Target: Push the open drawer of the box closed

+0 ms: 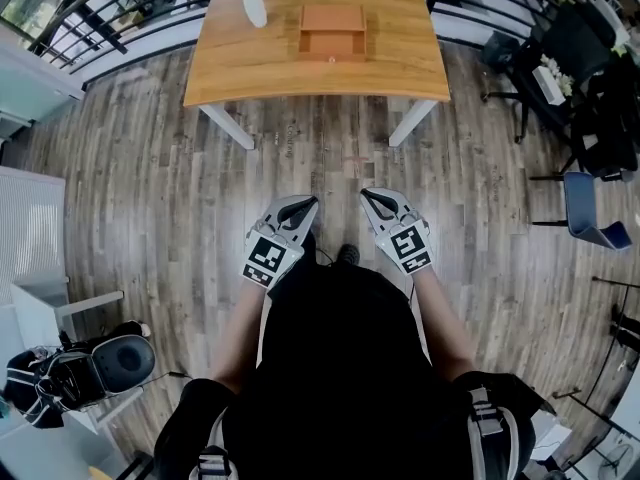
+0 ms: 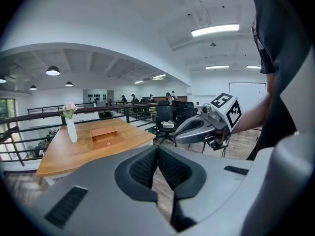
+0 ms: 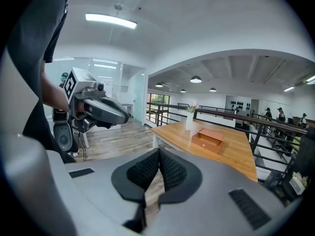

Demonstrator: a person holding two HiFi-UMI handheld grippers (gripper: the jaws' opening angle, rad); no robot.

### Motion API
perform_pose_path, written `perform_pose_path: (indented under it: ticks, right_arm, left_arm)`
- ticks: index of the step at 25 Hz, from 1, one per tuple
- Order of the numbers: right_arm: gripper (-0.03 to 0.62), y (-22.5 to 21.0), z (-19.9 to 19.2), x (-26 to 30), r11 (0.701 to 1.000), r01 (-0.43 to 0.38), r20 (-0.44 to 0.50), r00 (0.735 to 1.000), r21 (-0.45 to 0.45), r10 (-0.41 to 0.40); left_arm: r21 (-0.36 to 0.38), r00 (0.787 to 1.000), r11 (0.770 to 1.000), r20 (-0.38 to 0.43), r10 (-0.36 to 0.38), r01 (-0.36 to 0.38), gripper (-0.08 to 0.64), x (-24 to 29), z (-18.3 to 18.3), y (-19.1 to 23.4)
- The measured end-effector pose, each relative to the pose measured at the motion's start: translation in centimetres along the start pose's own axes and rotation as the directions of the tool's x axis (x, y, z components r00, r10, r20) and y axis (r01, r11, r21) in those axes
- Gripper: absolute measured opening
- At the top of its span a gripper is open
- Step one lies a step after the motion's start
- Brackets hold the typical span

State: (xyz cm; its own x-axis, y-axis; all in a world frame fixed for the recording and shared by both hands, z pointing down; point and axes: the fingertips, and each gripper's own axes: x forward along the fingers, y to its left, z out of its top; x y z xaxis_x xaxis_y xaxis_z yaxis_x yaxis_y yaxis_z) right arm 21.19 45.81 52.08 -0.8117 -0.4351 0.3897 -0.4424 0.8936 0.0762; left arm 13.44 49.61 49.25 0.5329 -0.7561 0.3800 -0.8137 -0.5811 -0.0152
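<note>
A small orange-brown box [image 1: 332,31] rests on the wooden table [image 1: 230,68], far ahead of me. Its drawer [image 1: 333,45] is pulled out toward me, with a small knob on the front. The box also shows in the left gripper view [image 2: 104,134] and the right gripper view [image 3: 209,139]. My left gripper [image 1: 306,206] and right gripper [image 1: 370,198] are held low over the floor, close to my body and well short of the table. Both are shut and hold nothing, as each one's own view shows for the left gripper [image 2: 157,149] and the right gripper [image 3: 159,154].
A white vase [image 1: 254,6] with flowers stands on the table left of the box. Black railings run behind the table. Dark office chairs [image 1: 565,43] and a blue chair [image 1: 592,213] stand at the right. A black bag [image 1: 95,368] lies at the lower left.
</note>
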Motion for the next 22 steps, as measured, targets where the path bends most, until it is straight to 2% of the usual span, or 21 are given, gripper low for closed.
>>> perform_pose_path:
  ticks: [7,15,22]
  right_arm:
    - [0.015,-1.2,0.5,2.5,0.999,0.032,-0.024,0.999,0.024,-0.031]
    - [0.015,-4.0,1.8,6.2,0.993,0.112,-0.044,0.993,0.043,-0.110]
    - [0.015,-6.6,3.1,9.7,0.988,0.144,-0.056,0.988,0.060,-0.141]
  left_arm:
    - [-0.004,1.000,1.000,0.000,-0.028,0.028,0.023,0.4,0.2,2.7]
    - [-0.007,0.998,0.998,0.001,-0.060,0.060,0.024,2.4,1.0,8.0]
    - [0.006,0.994,0.994,0.003,-0.110,0.110,0.023,4.6,1.8,12.2]
